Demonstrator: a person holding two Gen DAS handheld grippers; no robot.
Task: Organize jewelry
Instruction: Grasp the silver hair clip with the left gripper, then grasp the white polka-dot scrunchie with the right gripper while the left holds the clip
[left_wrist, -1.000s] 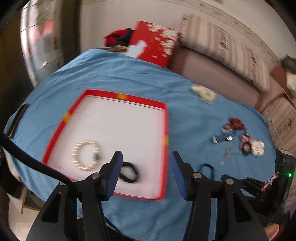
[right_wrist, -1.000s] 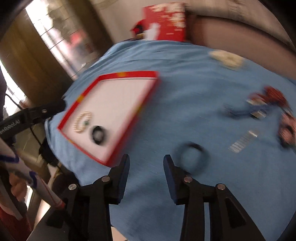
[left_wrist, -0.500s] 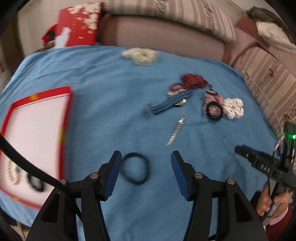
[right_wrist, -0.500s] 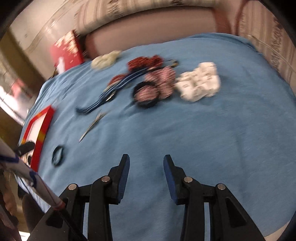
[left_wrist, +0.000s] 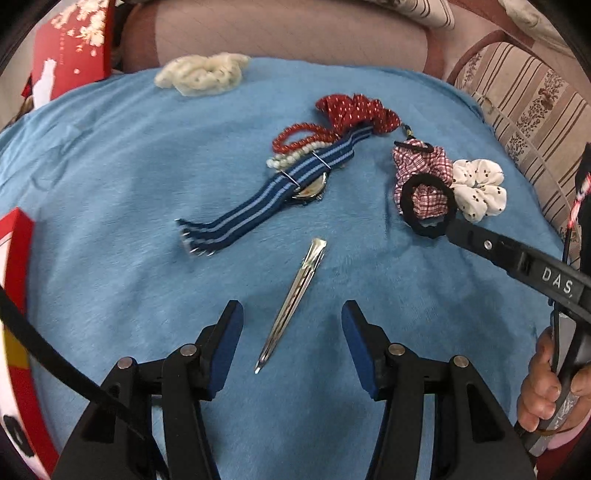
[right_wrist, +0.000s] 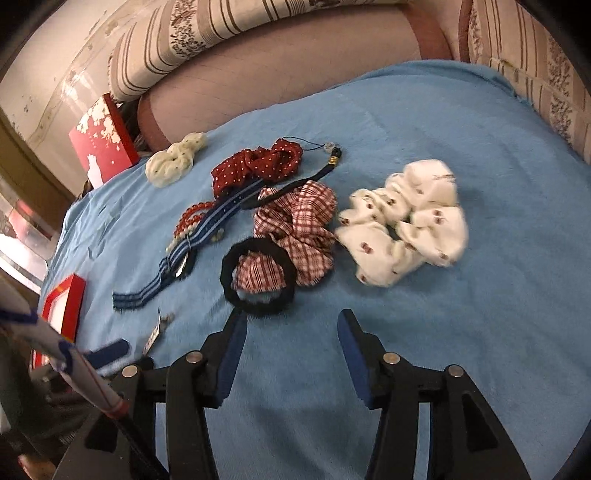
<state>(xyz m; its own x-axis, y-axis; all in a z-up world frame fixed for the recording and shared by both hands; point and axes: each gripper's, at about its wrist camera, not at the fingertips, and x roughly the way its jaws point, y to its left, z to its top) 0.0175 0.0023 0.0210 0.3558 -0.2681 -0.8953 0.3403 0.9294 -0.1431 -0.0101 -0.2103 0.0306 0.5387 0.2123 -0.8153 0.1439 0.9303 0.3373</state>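
work is mostly still ahead of you, i think. the red tray (left_wrist: 16, 258) sits far left, with only a black thing showing inside. the striped watch (left_wrist: 258, 199), scrunchies, black hair tie (right_wrist: 258, 277) and silver clip (left_wrist: 291, 302) lie loose on the blue cloth (left_wrist: 110, 184). your left gripper (left_wrist: 291, 325) is wide around the clip; your right gripper (right_wrist: 290, 341) is wide and empty near the tie.

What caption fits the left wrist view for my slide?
Open left gripper hovers over a silver hair clip on the blue cloth, scrunchies beyond.
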